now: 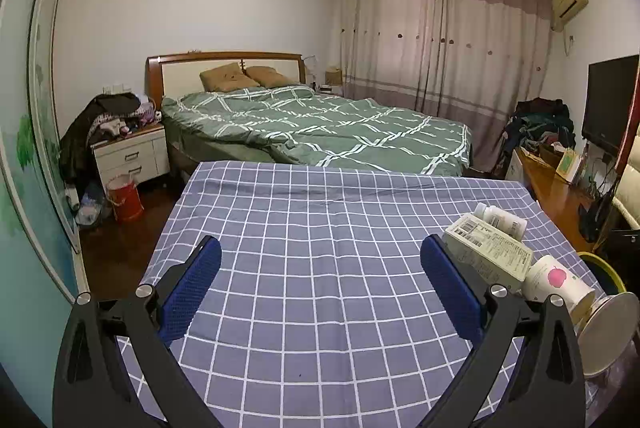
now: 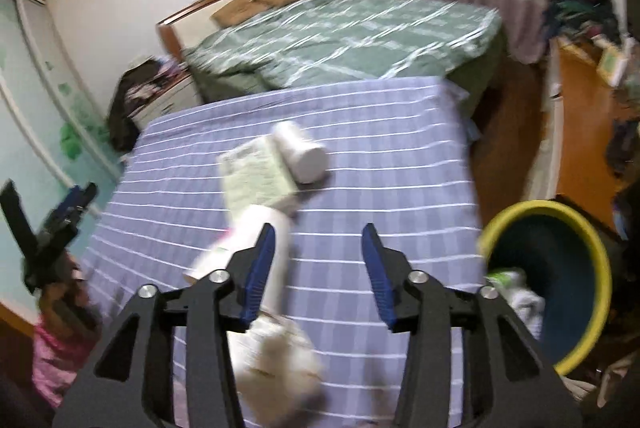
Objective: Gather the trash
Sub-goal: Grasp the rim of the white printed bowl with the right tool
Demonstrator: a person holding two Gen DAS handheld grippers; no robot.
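Note:
Trash lies on the blue checked tablecloth (image 2: 380, 155): a white bottle (image 2: 300, 151), a pale green carton (image 2: 256, 175), a paper cup (image 2: 256, 240) on its side and a crumpled white lump (image 2: 280, 360). My right gripper (image 2: 319, 228) hovers over the cloth, open, with nothing between its pads; the cup lies under its left finger. In the left wrist view, the bottle (image 1: 504, 218), carton (image 1: 490, 252) and pink-marked cup (image 1: 556, 282) sit just right of my left gripper (image 1: 320, 242), which is wide open and holds nothing.
A dark bin with a yellow rim (image 2: 600, 248) stands at the table's right side, with crumpled trash (image 2: 516, 288) inside. A white round disc (image 1: 608, 332) sits at the table's right edge. Beyond the table are a bed (image 1: 320, 123), a nightstand (image 1: 128, 151) and a red bucket (image 1: 126, 197).

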